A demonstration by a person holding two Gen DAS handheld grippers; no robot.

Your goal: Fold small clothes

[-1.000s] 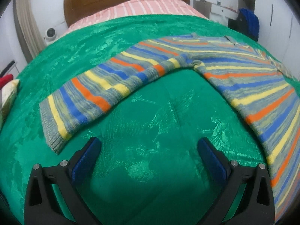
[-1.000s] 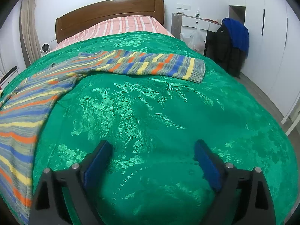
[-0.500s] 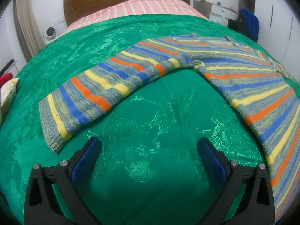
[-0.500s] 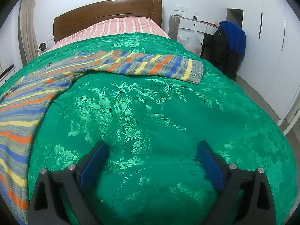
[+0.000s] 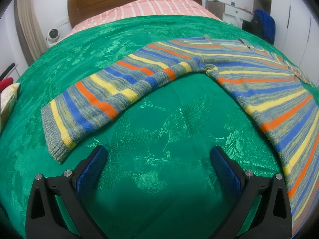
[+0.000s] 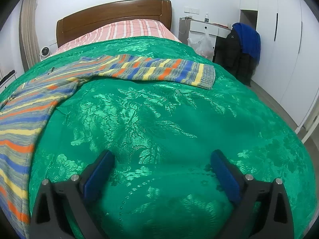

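Folding has not begun, it seems: one sweater [image 5: 199, 69] lies flat across the bed [image 5: 159, 123], sleeves spread, from the left view's lower left to its right edge. Two tongs: the left tongs [image 5: 158, 164] and the right tongs [image 6: 162, 168] gape wide, holding nothing, over bare cover at lower centre.

Knitted sweater [image 5: 127, 91], glossy, perhaps satin bedspread [image 5: 159, 123]

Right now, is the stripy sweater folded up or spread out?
Spread out. The sweater lies flat on the green bedspread, one sleeve stretched left, the other sleeve stretched right.
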